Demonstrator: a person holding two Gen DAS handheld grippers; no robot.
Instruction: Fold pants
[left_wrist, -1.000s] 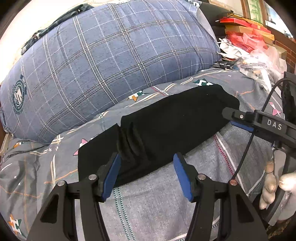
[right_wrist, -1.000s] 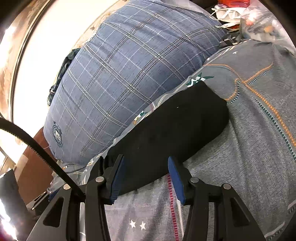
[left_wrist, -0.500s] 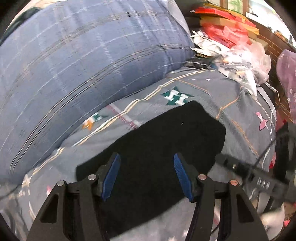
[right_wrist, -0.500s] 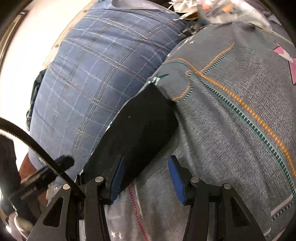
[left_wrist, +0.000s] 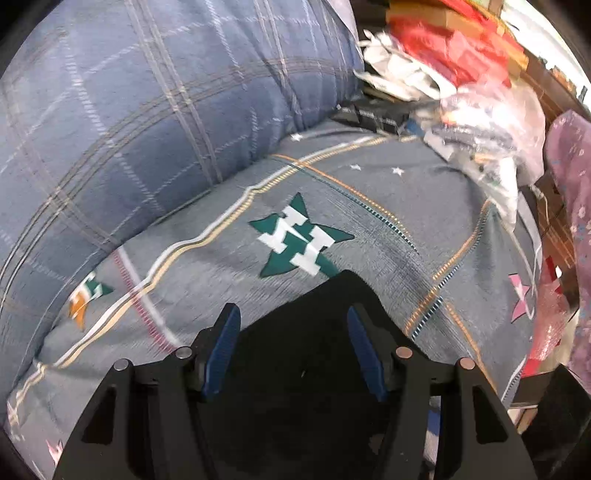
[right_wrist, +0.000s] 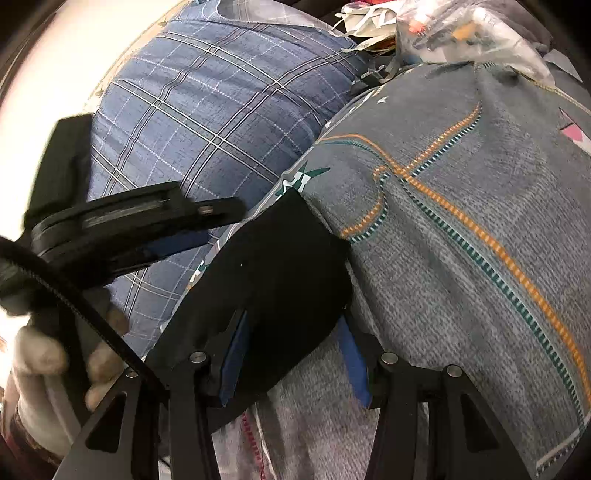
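- Left gripper (left_wrist: 291, 343) has swung across to pants' (left_wrist: 314, 369) far end; jaws spread, pinching nothing.
- Right gripper (right_wrist: 291, 354) spread over near edge.
- Pants folded, on bed (right_wrist: 461, 258) by pillow (right_wrist: 207, 122).

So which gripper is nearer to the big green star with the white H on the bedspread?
Left. The left gripper hangs over the black pants' end just below the green star. The right gripper is at the pants' near edge, farther from that star.
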